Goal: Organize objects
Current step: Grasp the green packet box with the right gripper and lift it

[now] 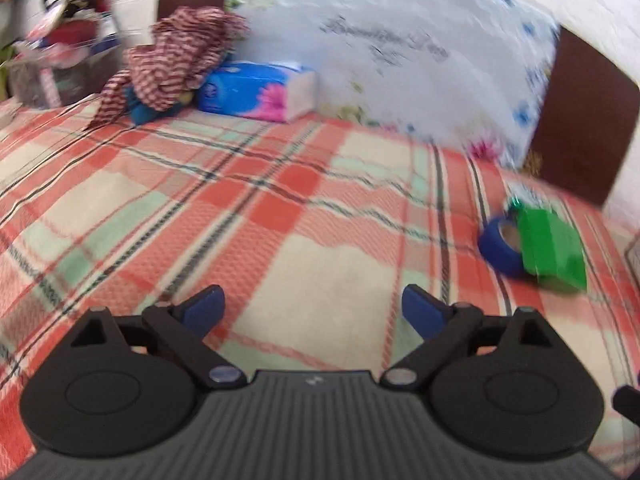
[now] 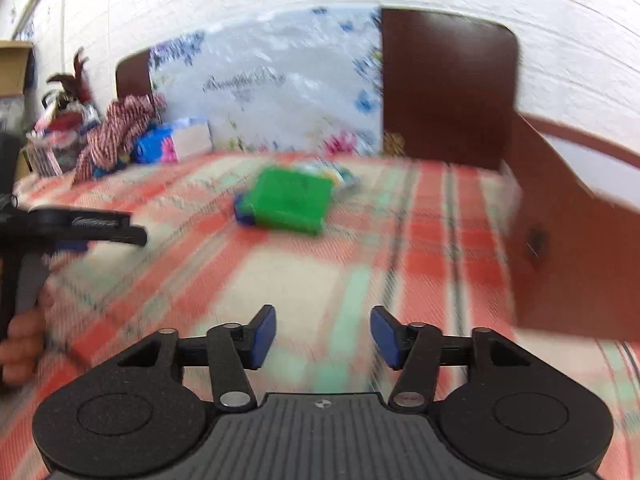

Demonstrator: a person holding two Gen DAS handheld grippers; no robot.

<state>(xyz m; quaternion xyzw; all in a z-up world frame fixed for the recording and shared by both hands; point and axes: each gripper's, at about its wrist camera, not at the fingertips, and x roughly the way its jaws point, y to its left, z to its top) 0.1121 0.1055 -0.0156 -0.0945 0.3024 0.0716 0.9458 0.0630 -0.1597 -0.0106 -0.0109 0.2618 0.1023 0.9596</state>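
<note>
Green box [image 2: 290,200] lies on the bed [image 2: 320,280], ahead of the right tool [image 2: 323,334] and touching a blue tape roll [image 1: 500,246]. Both tools, left tool [image 1: 313,308] included, are released and empty, probably positioned for an unobstructed approach.

A box [image 2: 288,200] is being borne mid-bed by the blanket [image 1: 280,208], with a tape roll [image 1: 498,246] touching its left side. A tissue pack [image 1: 256,90] is being propped before the pillow [image 1: 400,40], right of crumpled cloth [image 1: 176,56].
</note>
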